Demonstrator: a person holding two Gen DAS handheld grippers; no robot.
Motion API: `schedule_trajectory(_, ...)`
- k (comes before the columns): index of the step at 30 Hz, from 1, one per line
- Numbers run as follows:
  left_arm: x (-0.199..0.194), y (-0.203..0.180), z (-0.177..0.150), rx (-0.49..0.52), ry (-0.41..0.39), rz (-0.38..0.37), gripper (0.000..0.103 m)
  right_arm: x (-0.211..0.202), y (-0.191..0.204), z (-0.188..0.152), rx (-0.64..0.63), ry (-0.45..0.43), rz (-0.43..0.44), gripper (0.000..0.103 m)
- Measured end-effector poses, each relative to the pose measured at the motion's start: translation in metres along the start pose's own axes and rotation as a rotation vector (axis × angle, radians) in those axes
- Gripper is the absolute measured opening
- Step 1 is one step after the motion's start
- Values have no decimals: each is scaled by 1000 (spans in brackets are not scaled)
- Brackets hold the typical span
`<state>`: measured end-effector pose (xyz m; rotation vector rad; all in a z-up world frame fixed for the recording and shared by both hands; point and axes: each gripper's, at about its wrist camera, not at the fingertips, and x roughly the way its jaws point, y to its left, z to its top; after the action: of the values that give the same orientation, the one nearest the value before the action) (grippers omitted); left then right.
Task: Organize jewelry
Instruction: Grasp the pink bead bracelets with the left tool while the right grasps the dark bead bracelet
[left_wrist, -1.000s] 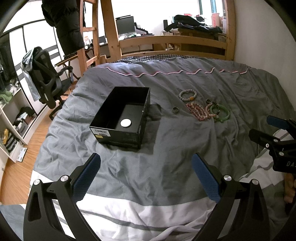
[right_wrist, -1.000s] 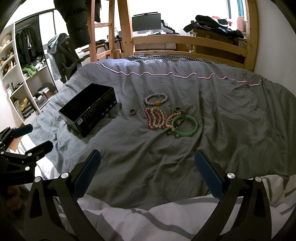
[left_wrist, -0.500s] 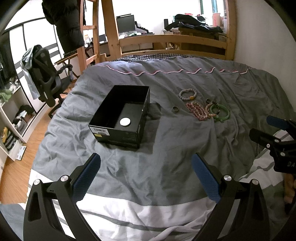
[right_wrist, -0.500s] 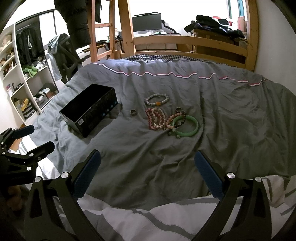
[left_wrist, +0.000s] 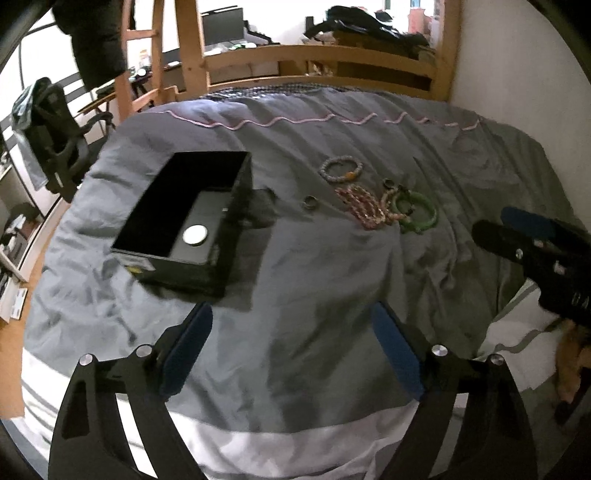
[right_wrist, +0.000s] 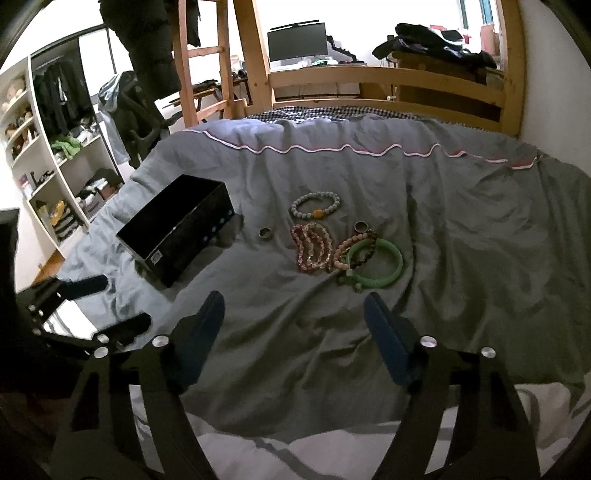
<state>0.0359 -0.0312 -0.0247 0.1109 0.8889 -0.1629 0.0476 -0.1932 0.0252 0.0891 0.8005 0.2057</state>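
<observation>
With nothing picked up yet, both tools, left tool (left_wrist: 291, 350) and right tool (right_wrist: 293, 332), spread but just narrowing on air, approach the jewelry (right_wrist: 332, 240) ahead of them beside the black box (left_wrist: 192, 218); next, pinch one piece.

Grey-quilted bed (right_wrist: 461, 229) with black box (right_wrist: 177, 232), bracelets (right_wrist: 314, 247), ring (right_wrist: 265, 232).

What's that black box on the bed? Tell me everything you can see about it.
The black box is a rectangular, open-topped container, seemingly glossy cardboard, lying flat on the grey duvet, left of the scattered jewelry. No lid is visible. Inside, one round, pale disc rests on the dark floor. A label sits on the near end wall, small blue marks on one long side. Neither claw touches it.
</observation>
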Motion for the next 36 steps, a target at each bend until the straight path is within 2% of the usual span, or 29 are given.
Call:
schedule_trajectory(1, 4, -4, 2, 7, 7, -6, 79, 2, -3, 3, 1, 2, -2, 66)
schedule_trajectory(4, 16, -12, 11, 13, 28, -32, 75, 13, -11, 11, 6, 24, 3, 61)
schedule_trajectory(7, 30, -21, 18, 10, 56, -69, 65, 30, -22, 20, 13, 67, 14, 53)
schedule_trajectory(12, 64, -34, 29, 15, 113, -108, 56, 58, -36, 36, 3, 119, 15, 45)
schedule_trajectory(14, 78, -38, 34, 12, 132, -118, 52, 73, -38, 40, -22, 141, 1, 44)
schedule_trajectory(18, 106, -40, 48, -16, 153, -148, 52, 100, -43, 44, -43, 182, -6, 44)
schedule_trajectory(21, 127, -35, 61, -58, 149, -161, 52, 122, -51, 43, -17, 227, -11, 39)
schedule_trajectory(24, 148, -31, 72, -101, 147, -195, 52, 137, -56, 41, -7, 248, -9, 38)
schedule_trajectory(27, 163, -35, 83, -87, 129, -213, 52, 151, -58, 36, -9, 282, 1, 38)
schedule_trajectory(31, 174, -35, 88, -77, 116, -205, 52, 177, -62, 23, -19, 360, -42, 38)
schedule_trajectory(33, 177, -33, 89, -87, 110, -223, 52, 181, -60, 22, -30, 359, -49, 36)
schedule_trajectory(34, 179, -32, 90, -90, 109, -223, 50, 180, -58, 22, -38, 353, -51, 31)
schedule_trajectory(35, 180, -32, 90, -88, 107, -216, 42, 179, -58, 23, -39, 345, -52, 25)
schedule_trajectory(36, 181, -32, 91, -83, 106, -202, 39, 178, -57, 24, -38, 339, -50, 15)
